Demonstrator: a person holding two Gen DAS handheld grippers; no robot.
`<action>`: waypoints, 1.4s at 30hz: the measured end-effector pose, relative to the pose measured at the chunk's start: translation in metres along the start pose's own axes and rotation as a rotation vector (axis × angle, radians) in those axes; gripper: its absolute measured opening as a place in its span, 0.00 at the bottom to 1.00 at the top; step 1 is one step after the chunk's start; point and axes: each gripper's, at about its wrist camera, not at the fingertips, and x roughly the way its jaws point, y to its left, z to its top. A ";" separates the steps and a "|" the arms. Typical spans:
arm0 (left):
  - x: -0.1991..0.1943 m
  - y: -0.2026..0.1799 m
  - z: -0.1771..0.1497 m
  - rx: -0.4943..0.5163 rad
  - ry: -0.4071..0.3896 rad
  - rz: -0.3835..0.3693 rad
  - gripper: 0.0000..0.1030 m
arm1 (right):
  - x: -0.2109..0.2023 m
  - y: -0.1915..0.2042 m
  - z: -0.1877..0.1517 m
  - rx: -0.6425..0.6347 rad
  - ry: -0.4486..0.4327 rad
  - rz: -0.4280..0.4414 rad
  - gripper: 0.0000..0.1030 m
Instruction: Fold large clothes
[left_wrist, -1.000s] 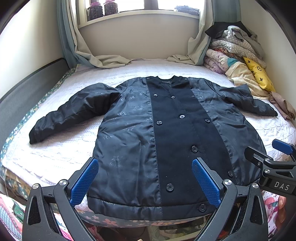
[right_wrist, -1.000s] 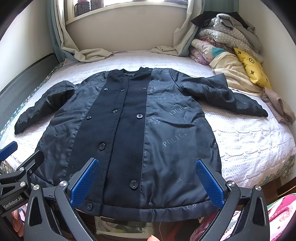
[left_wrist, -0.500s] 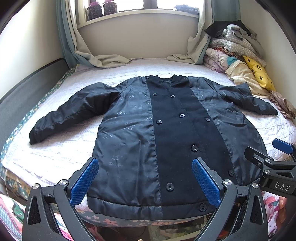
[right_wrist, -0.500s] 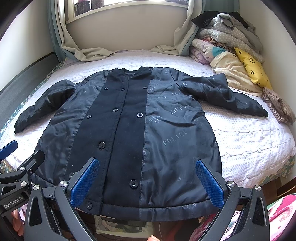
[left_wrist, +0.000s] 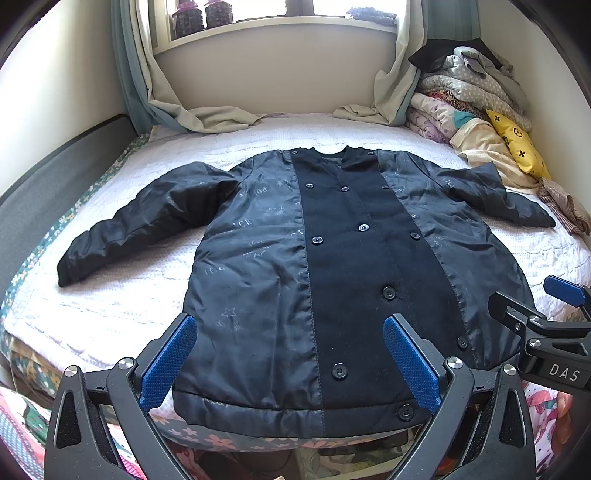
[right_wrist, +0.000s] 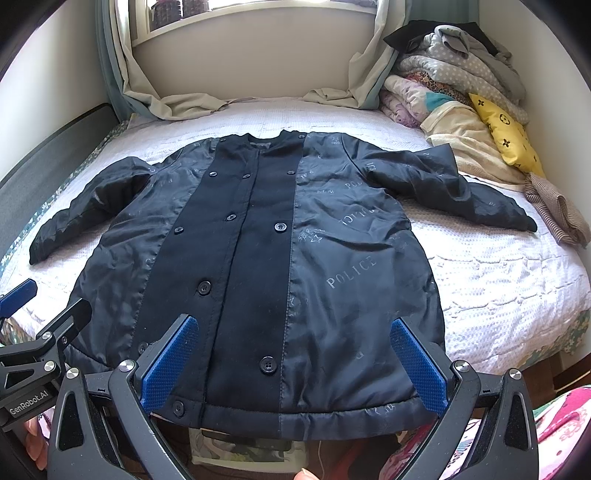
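A dark navy buttoned coat (left_wrist: 332, 266) with faint "POLICE" print lies flat and face up on the white bedspread (left_wrist: 122, 295), both sleeves spread out; it also shows in the right wrist view (right_wrist: 258, 258). Its hem reaches the bed's near edge. My left gripper (left_wrist: 290, 360) is open and empty, hovering just above the hem's left half. My right gripper (right_wrist: 291, 363) is open and empty above the hem's right half. Each gripper shows at the edge of the other's view: the right one (left_wrist: 554, 332), the left one (right_wrist: 33, 332).
A pile of folded blankets and clothes (left_wrist: 469, 92) with a yellow pillow (left_wrist: 517, 147) fills the bed's far right corner. Curtains (left_wrist: 207, 118) drape onto the bed below the window. A dark padded rail (left_wrist: 48, 184) runs along the left side.
Both views tilted down very slightly; the coat and the grippers' openings are unchanged.
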 end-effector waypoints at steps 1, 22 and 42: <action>0.000 0.000 0.000 0.000 -0.001 0.000 0.99 | 0.000 0.000 0.000 0.000 0.001 0.000 1.00; 0.009 0.020 0.035 -0.033 0.081 0.015 0.99 | 0.010 -0.007 0.013 -0.006 0.062 0.020 1.00; 0.171 0.098 0.151 -0.186 0.414 -0.077 0.99 | 0.150 -0.089 0.175 0.208 0.244 0.054 0.99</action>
